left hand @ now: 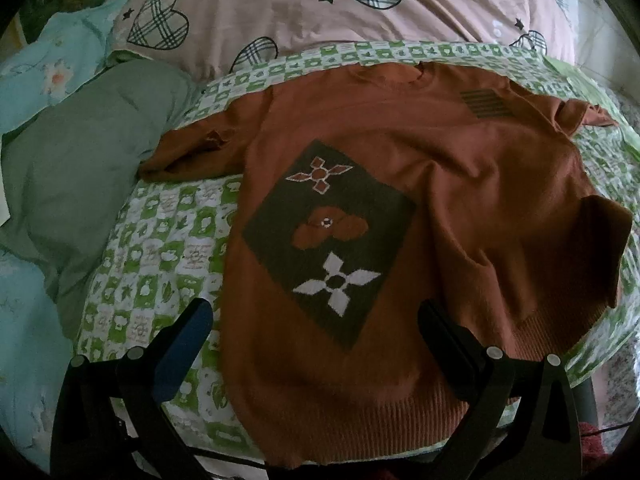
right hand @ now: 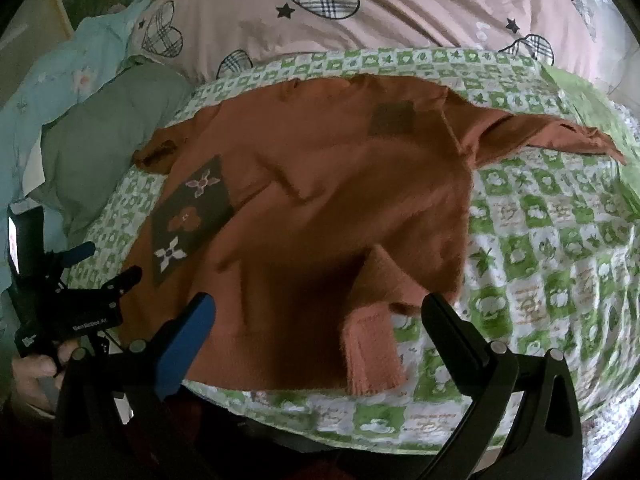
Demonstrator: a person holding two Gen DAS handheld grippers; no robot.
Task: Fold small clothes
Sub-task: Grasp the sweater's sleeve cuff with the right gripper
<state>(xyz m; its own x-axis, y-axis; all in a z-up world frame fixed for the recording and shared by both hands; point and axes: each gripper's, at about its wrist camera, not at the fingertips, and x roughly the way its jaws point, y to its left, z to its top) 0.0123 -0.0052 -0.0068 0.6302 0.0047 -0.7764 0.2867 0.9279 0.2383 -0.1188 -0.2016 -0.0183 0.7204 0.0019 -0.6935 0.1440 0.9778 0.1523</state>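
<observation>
The sweater (left hand: pixel 400 208) lies face up and almost fully spread on the green-and-white checked sheet (left hand: pixel 160 240), its neckline at twelve o'clock and its ribbed hem at six o'clock, nearest the tongs. Folding seems barely begun: in the right wrist view only the hem corner (right hand: pixel 372 344) at about five o'clock is turned back onto the body, showing its paler ribbing. Both sleeves stick out, one toward nine o'clock, the other toward two o'clock, so the sleeve folds and the body fold appear to remain.

The left tongs (left hand: pixel 316 328) are released, holding nothing; their fingers straddle the hem, the blue-padded one over the sheet at seven o'clock and the black one over the ribbing at five o'clock. The right tongs (right hand: pixel 320 324) are also released and empty, their fingers either side of the turned-back corner. A pink heart-print quilt (left hand: pixel 280 8) lies beyond the neckline.
</observation>
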